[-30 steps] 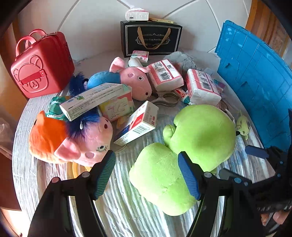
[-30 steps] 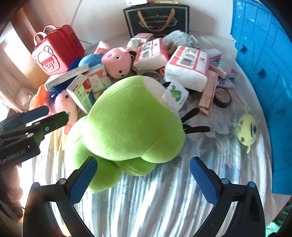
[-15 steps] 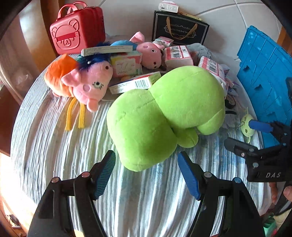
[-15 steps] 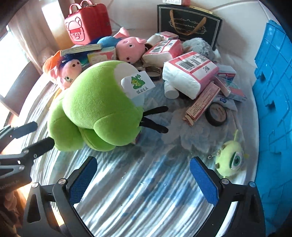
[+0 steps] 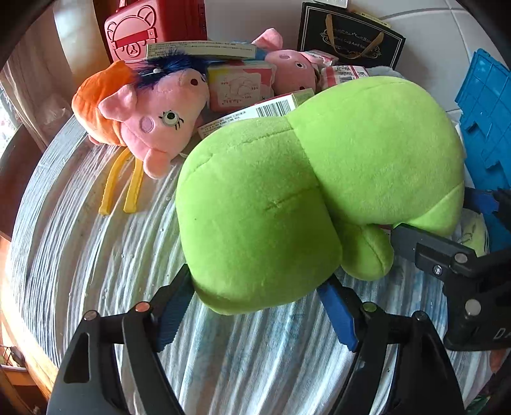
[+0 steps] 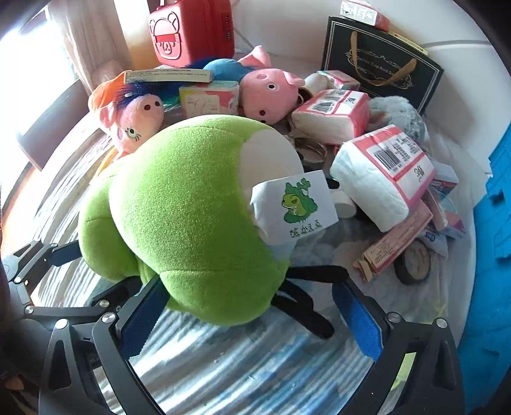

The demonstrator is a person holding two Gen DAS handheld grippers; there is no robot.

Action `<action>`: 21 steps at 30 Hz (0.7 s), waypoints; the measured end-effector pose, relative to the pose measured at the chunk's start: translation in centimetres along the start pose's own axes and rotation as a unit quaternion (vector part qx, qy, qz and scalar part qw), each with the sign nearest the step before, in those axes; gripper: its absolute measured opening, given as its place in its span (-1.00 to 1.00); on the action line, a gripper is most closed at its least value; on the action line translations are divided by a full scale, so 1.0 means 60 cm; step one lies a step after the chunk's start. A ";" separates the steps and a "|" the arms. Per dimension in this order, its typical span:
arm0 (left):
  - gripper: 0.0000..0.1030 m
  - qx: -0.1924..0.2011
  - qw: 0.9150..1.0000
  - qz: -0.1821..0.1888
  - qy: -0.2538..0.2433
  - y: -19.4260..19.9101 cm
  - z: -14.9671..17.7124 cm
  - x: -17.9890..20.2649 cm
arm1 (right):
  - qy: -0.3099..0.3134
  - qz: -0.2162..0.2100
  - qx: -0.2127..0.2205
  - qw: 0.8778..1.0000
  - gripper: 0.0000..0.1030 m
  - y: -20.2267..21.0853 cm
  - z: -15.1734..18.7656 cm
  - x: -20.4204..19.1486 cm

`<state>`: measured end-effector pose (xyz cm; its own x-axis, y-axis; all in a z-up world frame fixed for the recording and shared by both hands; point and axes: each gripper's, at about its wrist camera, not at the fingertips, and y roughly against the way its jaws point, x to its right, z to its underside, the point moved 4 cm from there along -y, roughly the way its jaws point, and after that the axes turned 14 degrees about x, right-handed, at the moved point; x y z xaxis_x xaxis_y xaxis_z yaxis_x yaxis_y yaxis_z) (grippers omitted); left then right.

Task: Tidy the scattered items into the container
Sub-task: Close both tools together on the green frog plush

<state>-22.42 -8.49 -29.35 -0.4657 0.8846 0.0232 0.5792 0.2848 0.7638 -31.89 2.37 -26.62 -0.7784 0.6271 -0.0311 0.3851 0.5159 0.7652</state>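
On the striped cloth [image 5: 95,255] of the round table, the big green plush frog [image 5: 303,178] is lying on its side, centre of the clutter, well short of the blue crate [image 5: 485,121] standing at the right edge.

Left gripper [image 5: 255,316] is pointing steeply down at the frog's rounded end; its jaws are opening, with that end sitting between the blue pads [image 5: 338,319]. The left pad is right at the plush edge, but whether it is actually pressing cannot be told. Not a firm grasp as seen.

Right gripper [image 6: 252,322] is straddling the other end of the frog [image 6: 179,217] with jaws spread wide. Its left finger is running up against the green belly, while the right pad [image 6: 357,322] is sitting apart from the plush, with the frog's thin black legs [image 6: 306,306] lying between the fingers. Released, nothing clamped. White tag [image 6: 293,204] with a frog print is sticking out from the toy's pale side.

Behind the frog: pink pig plush with orange hood [image 5: 140,111], second pink pig [image 6: 268,92], tissue packs [image 6: 383,175], small cartons, red pig suitcase [image 6: 188,28] and black gift bag [image 6: 380,60] against the wall. A tape roll [image 6: 412,261] is lying near the crate side. In the left view, a small yellow-green plush [image 5: 472,230] is peeking out behind the right gripper's finger.
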 end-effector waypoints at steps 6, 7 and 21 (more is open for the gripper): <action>0.57 0.023 1.000 0.009 -0.008 -0.008 -0.045 -0.007 | -0.010 -0.002 0.031 0.999 0.86 0.004 -0.032 -0.003; 0.61 0.025 1.000 0.013 -0.007 -0.012 -0.052 -0.008 | -0.010 0.001 0.037 0.999 0.86 0.005 -0.039 -0.002; 0.53 0.070 0.996 0.036 -0.046 -0.036 -0.117 0.000 | -0.055 0.033 0.041 0.997 0.12 -0.042 -0.087 0.032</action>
<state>-28.36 -11.68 -26.49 -0.3602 0.9328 0.0095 0.6995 0.2633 0.6644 -36.96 -0.75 -25.24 -0.6929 0.7189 -0.0555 0.4767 0.5145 0.7127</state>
